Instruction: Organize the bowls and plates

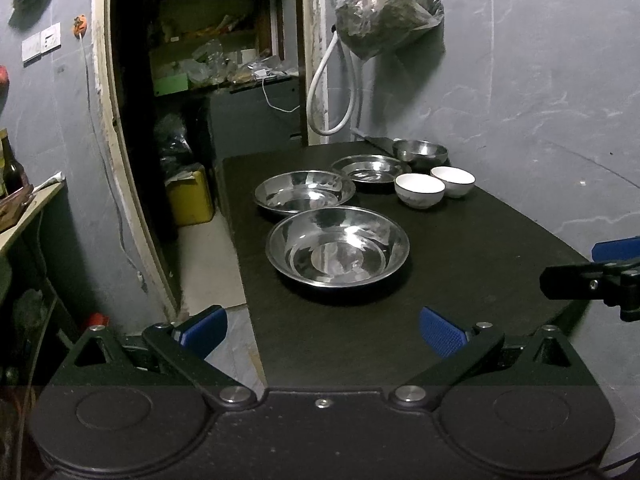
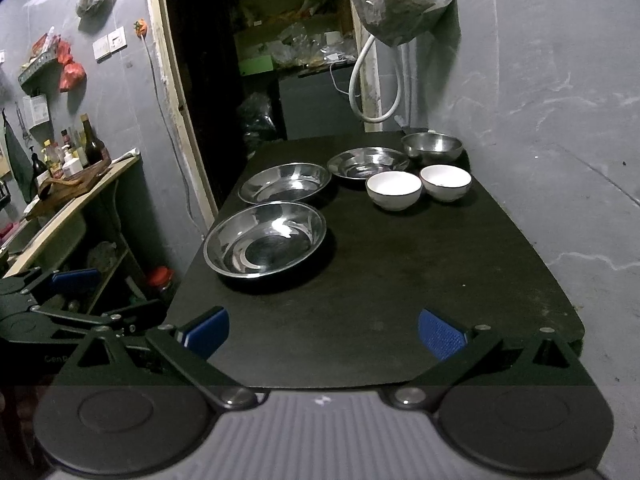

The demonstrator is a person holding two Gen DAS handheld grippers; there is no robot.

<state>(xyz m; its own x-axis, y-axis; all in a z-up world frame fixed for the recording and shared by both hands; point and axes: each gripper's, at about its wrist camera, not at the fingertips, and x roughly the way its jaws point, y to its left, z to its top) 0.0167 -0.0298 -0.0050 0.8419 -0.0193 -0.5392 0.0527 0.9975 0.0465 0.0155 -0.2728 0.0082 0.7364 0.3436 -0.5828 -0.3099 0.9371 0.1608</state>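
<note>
Dark tabletop (image 2: 400,280) carries three shallow steel plates (image 2: 265,240), a steel bowl (image 2: 432,146) and two white bowls (image 2: 394,190), all unstacked; left gripper (image 1: 322,330) and right gripper (image 2: 324,332) hover with jaws apart, empty, nearest plate looks first for lifting

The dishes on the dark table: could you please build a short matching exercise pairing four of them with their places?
Things:
1. nearest steel plate
2. steel bowl
3. two white bowls
4. left claw

Places or states:
A. at the far end of the table, near the wall
B. open, holding nothing
C. closest to the cameras, near the table's left edge
D. side by side, just in front of the steel bowl

Pairs: 1-C, 2-A, 3-D, 4-B
</note>
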